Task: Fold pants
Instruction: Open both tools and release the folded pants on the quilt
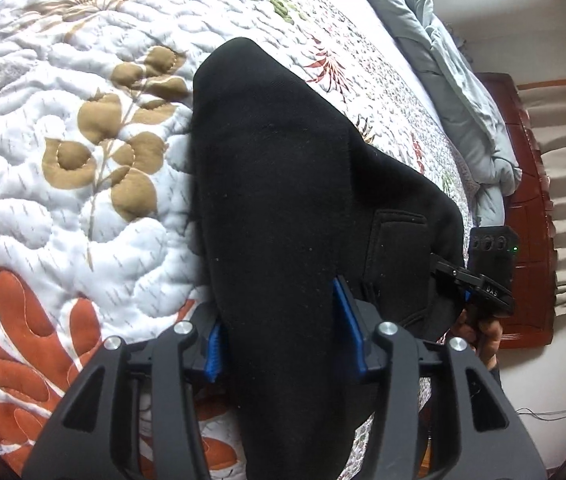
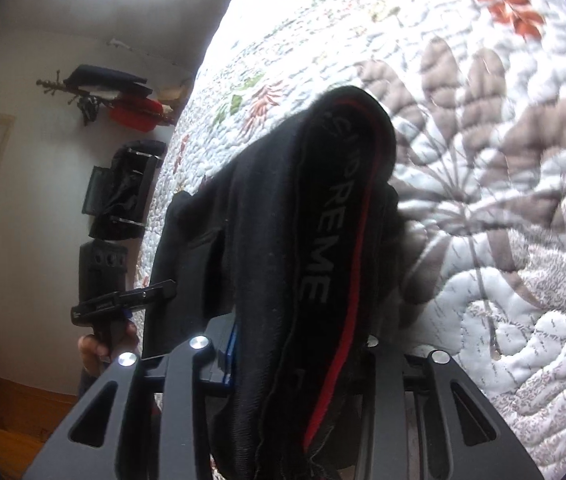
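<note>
Both tools are pinching the black cotton pants [image 1: 283, 184]: the left gripper [image 1: 283, 344] is clamping a fabric fold, the right gripper [image 2: 299, 360] the lettered, red-striped waistband, seemingly. A fold is being carried over the white floral quilted bedspread [image 1: 63, 208]; next comes lowering the cloth flat, edges aligned.

Layout: pants held over the bed between both grippers.

The pants [image 1: 283, 208] hang above the quilt [image 1: 83, 160], one end between the left gripper [image 1: 283, 344] fingers, the waistband [image 2: 323, 240] in the right gripper [image 2: 295, 360]. A rumpled blanket [image 1: 455, 80] lies along the bed's far edge, with the headboard [image 1: 531, 200] beyond it.
</note>
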A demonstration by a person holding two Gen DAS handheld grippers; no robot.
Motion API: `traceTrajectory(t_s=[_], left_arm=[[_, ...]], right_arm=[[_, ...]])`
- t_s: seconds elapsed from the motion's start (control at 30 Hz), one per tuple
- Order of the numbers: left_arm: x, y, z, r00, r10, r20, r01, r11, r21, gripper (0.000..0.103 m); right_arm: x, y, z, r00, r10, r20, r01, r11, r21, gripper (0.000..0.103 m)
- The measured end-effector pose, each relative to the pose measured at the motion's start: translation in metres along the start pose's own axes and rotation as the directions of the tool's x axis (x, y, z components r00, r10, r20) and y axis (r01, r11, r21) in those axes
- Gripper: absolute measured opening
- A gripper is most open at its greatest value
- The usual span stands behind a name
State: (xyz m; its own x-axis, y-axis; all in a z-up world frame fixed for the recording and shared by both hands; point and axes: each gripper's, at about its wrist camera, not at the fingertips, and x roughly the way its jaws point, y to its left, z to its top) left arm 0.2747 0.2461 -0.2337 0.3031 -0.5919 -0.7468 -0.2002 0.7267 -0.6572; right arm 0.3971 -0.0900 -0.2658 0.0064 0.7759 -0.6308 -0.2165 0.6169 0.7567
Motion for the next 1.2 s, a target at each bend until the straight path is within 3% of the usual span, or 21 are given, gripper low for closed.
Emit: traceTrajectory(t_s=[0.07,0.13,0.17,0.27,0.3,0.37,0.43,0.57,0.6,0.67,0.7,0.77,0.87,0.97,1.03,1.1,1.2], left_arm=[[-0.008,-0.002,-0.002,0.999,0.005,0.034,-0.005,1.000,-0.003,0.058],[-0.031,-0.007,-0.007,0.992,0.042,0.117,-0.044,0.999,0.016,0.078],[-0.047,-0.011,-0.009,0.984,0.044,0.172,-0.050,0.998,0.033,0.078],[-0.077,-0.030,-0.010,0.960,0.035,0.277,-0.062,0.994,0.089,0.083],[-0.086,-0.038,-0.010,0.947,0.030,0.319,-0.070,0.991,0.116,0.087],[-0.095,-0.052,-0.009,0.926,0.008,0.376,-0.072,0.985,0.156,0.088],[-0.088,-0.065,-0.005,0.927,-0.040,0.373,-0.034,0.981,0.189,0.088],[-0.046,-0.070,0.008,0.955,-0.044,0.295,-0.010,0.984,0.177,0.088],[-0.036,-0.062,0.011,0.959,-0.026,0.281,-0.018,0.988,0.151,0.088],[-0.024,-0.048,0.014,0.963,-0.007,0.271,-0.025,0.993,0.111,0.086],[-0.022,-0.043,0.014,0.961,-0.018,0.274,-0.011,0.994,0.105,0.086],[-0.022,-0.037,0.016,0.962,-0.044,0.268,0.020,0.996,0.091,0.086],[-0.024,-0.044,0.015,0.962,-0.005,0.271,-0.023,0.995,0.101,0.086],[-0.042,-0.059,0.004,0.954,0.013,0.300,-0.053,0.991,0.125,0.086],[-0.064,-0.077,-0.020,0.932,0.059,0.357,-0.132,0.974,0.183,0.086],[-0.080,-0.091,-0.049,0.917,0.043,0.395,-0.152,0.957,0.248,0.087],[-0.085,-0.098,-0.089,0.922,-0.010,0.387,-0.117,0.946,0.303,0.087]], right_arm=[[-0.010,-0.003,-0.002,0.999,-0.033,0.019,0.033,0.999,0.013,0.059],[-0.033,-0.001,0.000,0.995,-0.043,0.090,0.041,0.999,0.032,0.060],[-0.047,0.002,0.000,0.988,-0.069,0.136,0.065,0.997,0.033,0.060],[-0.091,0.031,0.004,0.939,-0.163,0.302,0.182,0.982,-0.038,0.046],[-0.101,0.043,0.006,0.931,-0.136,0.339,0.168,0.983,-0.067,0.041],[-0.101,0.062,0.010,0.934,-0.095,0.343,0.141,0.984,-0.111,0.035],[-0.083,0.070,0.018,0.951,-0.089,0.294,0.130,0.984,-0.121,0.032],[-0.039,0.055,0.028,0.965,-0.141,0.222,0.159,0.985,-0.066,0.030],[-0.035,0.043,0.027,0.963,-0.156,0.218,0.169,0.985,-0.041,0.026],[-0.032,0.018,0.023,0.959,-0.187,0.213,0.192,0.981,-0.003,0.004],[-0.029,0.006,0.023,0.960,-0.187,0.208,0.187,0.982,0.019,0.000],[-0.024,-0.004,0.023,0.963,-0.176,0.206,0.174,0.984,0.028,0.000],[-0.029,-0.002,0.023,0.967,-0.140,0.212,0.136,0.990,0.036,0.000],[-0.064,0.026,0.007,0.957,-0.063,0.283,0.071,0.997,-0.019,0.012],[-0.083,0.039,-0.010,0.954,-0.009,0.301,0.026,0.998,-0.053,0.013],[-0.093,0.052,-0.037,0.954,0.032,0.297,-0.003,0.995,-0.098,0.013],[-0.087,0.053,-0.064,0.964,0.050,0.261,-0.024,0.994,-0.103,0.013]])
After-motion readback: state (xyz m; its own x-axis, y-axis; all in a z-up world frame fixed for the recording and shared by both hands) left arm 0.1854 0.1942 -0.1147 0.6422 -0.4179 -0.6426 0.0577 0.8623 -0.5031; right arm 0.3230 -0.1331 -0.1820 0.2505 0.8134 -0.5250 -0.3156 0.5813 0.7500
